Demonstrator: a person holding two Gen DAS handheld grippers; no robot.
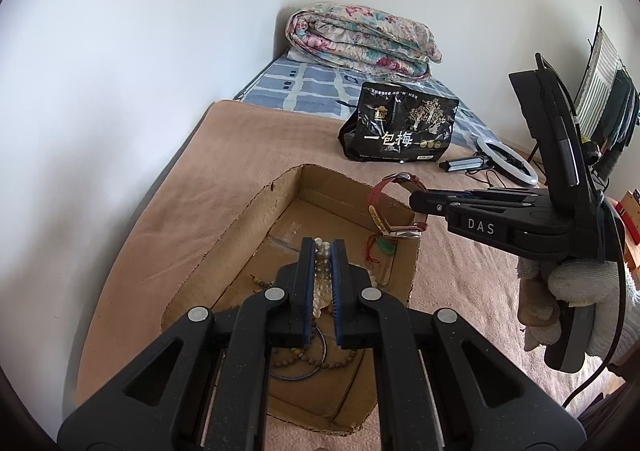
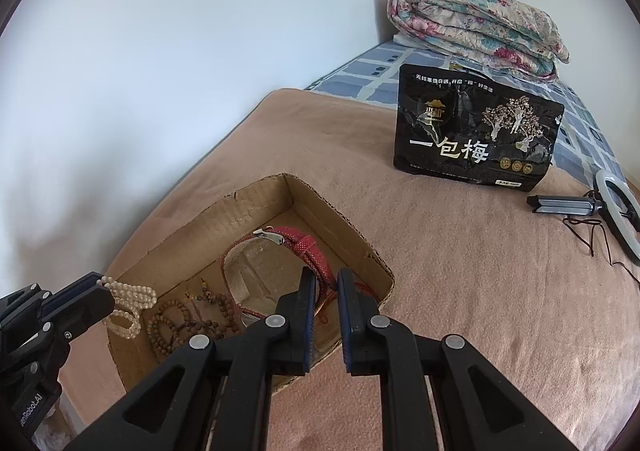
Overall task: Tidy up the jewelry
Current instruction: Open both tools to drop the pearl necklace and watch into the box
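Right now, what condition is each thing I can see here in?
Left gripper: shut on the pearl beads, held over the box.
Right gripper: shut on the red watch, strap looped above the box.
Cardboard box: open, no lid, on the blanket.
Brown beads: lying loose in the box.
Black snack bag: upright.
Quilt: folded.
Ring light: lying flat, unlit.

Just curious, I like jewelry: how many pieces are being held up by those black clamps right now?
2. The left gripper clamps a pearl bead strand; the right gripper clamps a red-strapped watch, both over the cardboard box.
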